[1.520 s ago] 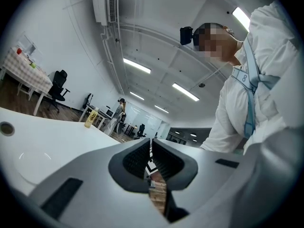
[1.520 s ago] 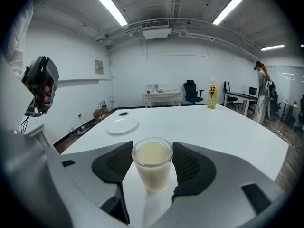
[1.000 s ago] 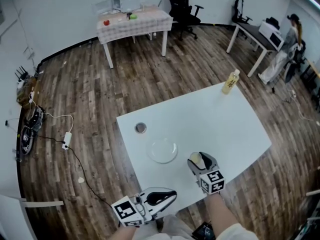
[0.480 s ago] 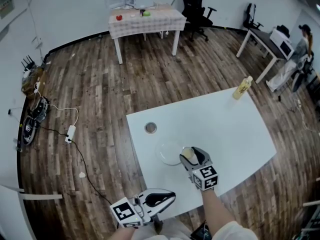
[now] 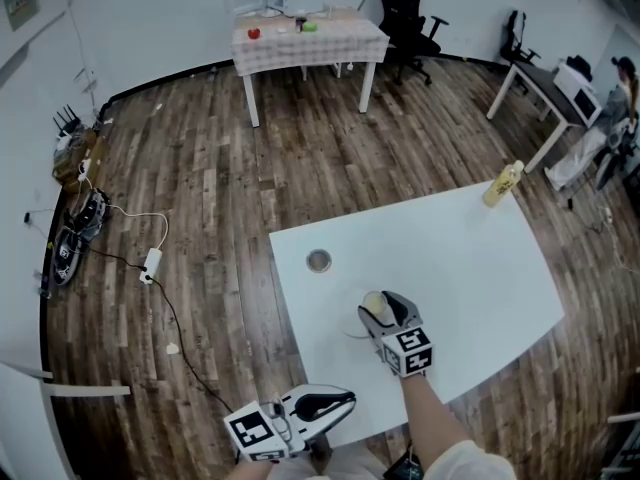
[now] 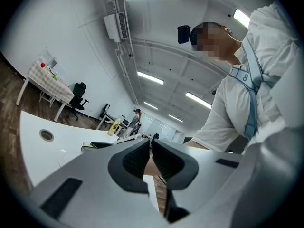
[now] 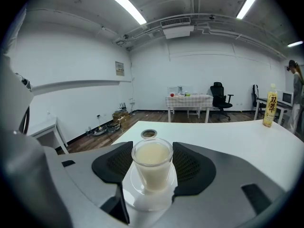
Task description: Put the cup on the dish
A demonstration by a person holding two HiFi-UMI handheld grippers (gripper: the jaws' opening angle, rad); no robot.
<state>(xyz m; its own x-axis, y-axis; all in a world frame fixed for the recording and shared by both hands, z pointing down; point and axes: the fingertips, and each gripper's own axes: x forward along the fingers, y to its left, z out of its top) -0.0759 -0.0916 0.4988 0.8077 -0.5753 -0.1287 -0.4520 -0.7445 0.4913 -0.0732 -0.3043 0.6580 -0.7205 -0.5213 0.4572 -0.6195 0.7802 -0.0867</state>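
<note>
Yellow bottle [image 7: 270, 107] beyond cup [image 7: 152, 163] bears seemingly Chinese print.

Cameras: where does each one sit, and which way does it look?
Head view: on the head, looking down at the table; left gripper, right gripper, forearm show.
Left gripper view: on that gripper, tilted up at ceiling and torso; shut jaws show.
Right gripper view: on that gripper, facing across the table; jaws grip the cup.
Shared: all show the bottle.

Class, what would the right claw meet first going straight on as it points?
Past the clear glass cup the right claw holds, likely the round metal grommet in the white table; depth unclear.
</note>
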